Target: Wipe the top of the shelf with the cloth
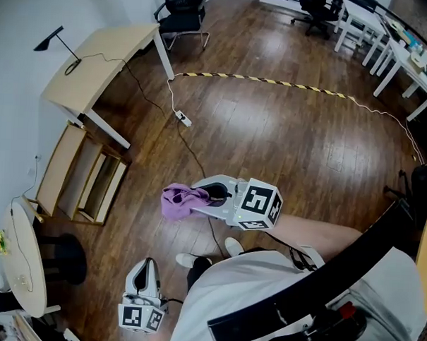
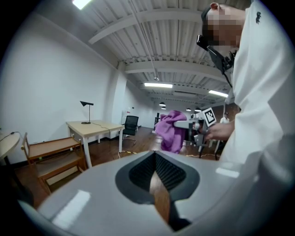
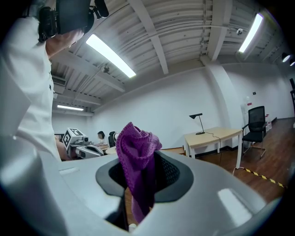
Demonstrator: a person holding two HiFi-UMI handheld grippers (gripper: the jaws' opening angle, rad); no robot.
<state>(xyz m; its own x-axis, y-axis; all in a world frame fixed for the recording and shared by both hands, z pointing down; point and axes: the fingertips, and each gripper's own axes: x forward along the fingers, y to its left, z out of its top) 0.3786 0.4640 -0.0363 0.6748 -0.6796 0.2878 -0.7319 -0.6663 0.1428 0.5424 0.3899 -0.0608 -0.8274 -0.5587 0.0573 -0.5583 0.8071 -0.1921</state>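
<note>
"How does the person hold the arms?"

"The right forearm reaches forward over the wooden floor [image 1: 292,141], carrying the right gripper [image 1: 211,194] out ahead of the body; the left gripper [image 1: 147,273] hangs low and close by the person's side, pointing forward."

"And the jaws?"

"The right gripper's jaws are pinched on the purple cloth [image 1: 180,200]; a bunched fold rises above the jaws in its own view, and the rest droops off the tip. The left gripper's jaws are drawn together with nothing between them."

"Where is the cloth relative to the shelf?"

"Well apart from it; the cloth is in the air over the floor, touching only the gripper. The shelf [image 1: 79,171] is a low wooden unit against the white wall at the left, just beside a pale desk [image 1: 105,62] with a black lamp [image 1: 50,39] on it."

"Anything in the shelf?"

"Its open bays are seen from above; what they hold cannot be told."
</note>
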